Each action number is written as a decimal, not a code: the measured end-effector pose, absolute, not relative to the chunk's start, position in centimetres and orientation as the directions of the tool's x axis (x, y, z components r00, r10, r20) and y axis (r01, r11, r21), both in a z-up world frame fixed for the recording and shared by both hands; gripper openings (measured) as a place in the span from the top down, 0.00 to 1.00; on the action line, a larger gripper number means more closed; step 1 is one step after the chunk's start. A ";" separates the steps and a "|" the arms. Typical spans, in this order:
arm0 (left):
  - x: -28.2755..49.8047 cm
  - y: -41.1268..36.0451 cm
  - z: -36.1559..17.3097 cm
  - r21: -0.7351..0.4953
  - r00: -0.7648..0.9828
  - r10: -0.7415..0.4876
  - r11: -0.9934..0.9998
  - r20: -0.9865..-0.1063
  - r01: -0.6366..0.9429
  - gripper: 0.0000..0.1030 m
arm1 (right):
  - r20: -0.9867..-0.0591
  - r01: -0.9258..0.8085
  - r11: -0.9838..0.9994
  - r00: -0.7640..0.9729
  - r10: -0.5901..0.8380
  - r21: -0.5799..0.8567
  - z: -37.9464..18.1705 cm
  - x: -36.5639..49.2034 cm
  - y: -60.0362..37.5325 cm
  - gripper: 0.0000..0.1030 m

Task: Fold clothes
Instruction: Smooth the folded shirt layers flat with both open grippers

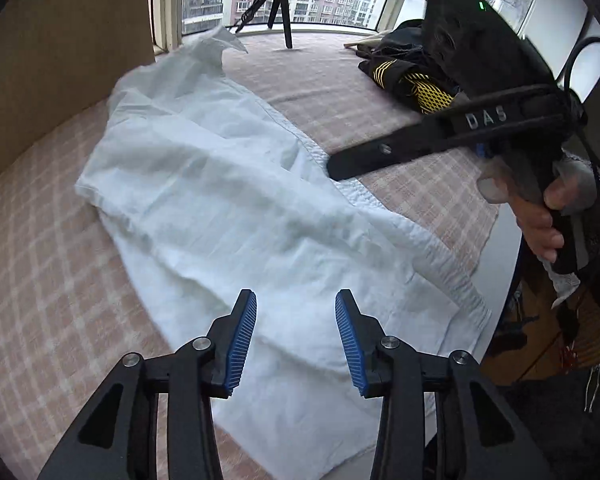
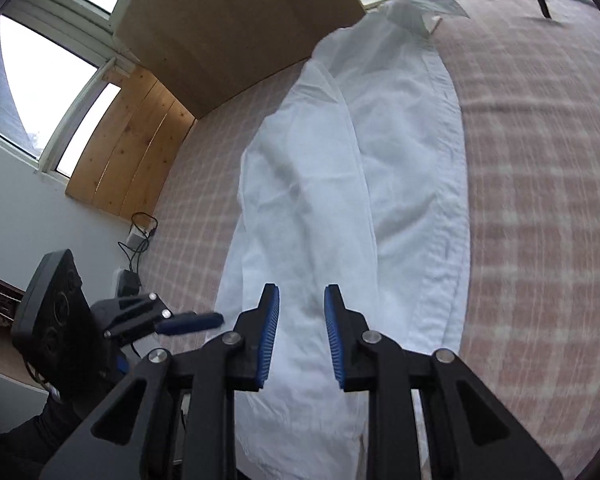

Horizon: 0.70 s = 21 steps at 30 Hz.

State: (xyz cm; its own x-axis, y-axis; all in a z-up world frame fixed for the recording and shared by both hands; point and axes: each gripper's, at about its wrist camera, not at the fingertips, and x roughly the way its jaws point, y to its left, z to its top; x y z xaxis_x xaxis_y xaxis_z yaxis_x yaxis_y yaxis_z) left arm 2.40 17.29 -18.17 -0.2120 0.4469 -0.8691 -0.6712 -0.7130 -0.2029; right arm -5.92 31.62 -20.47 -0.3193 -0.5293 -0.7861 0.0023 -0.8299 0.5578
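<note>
Black-yellow garment pile [image 1: 412, 80] visible only from left wrist.

The shirt [image 1: 204, 184] is plain white, with no print. The surface [image 1: 40, 264] under it wears a dusty pink cover crossed by a pale, whitish check. The left gripper [image 1: 296, 336] and the right gripper [image 2: 301, 334] are both black, with ribbed blue pads [image 1: 242, 344] lining the jaws and silver pivot pins. The heap of clothes [image 1: 412, 76] at the far side is dark, with yellow stripes and a yellow mesh pattern. The tripod [image 1: 278, 8] is black. The wall panel [image 2: 128, 148] is honey-coloured wood.
</note>
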 end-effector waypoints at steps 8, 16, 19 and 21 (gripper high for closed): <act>2.5 18.9 -22.0 -0.140 -0.168 0.358 -0.691 -0.919 -0.709 0.54 | -0.842 0.040 -0.896 -0.327 -0.430 0.442 -21.4 -16.4 30.6 0.82; 2.3 18.3 -22.2 -0.212 -0.127 0.422 -0.667 -0.898 -0.714 0.45 | -0.773 0.136 -0.836 -0.326 -0.545 0.532 -17.8 -20.9 30.2 0.79; 2.3 18.1 -22.0 -0.229 -0.119 0.438 -0.660 -0.891 -0.716 0.45 | -0.831 0.161 -0.870 -0.258 -0.493 0.466 -20.2 -22.2 27.5 0.79; 2.2 17.9 -21.8 -0.237 -0.118 0.445 -0.662 -0.888 -0.712 0.45 | -0.826 0.130 -0.868 -0.268 -0.497 0.480 -21.2 -23.0 27.4 0.81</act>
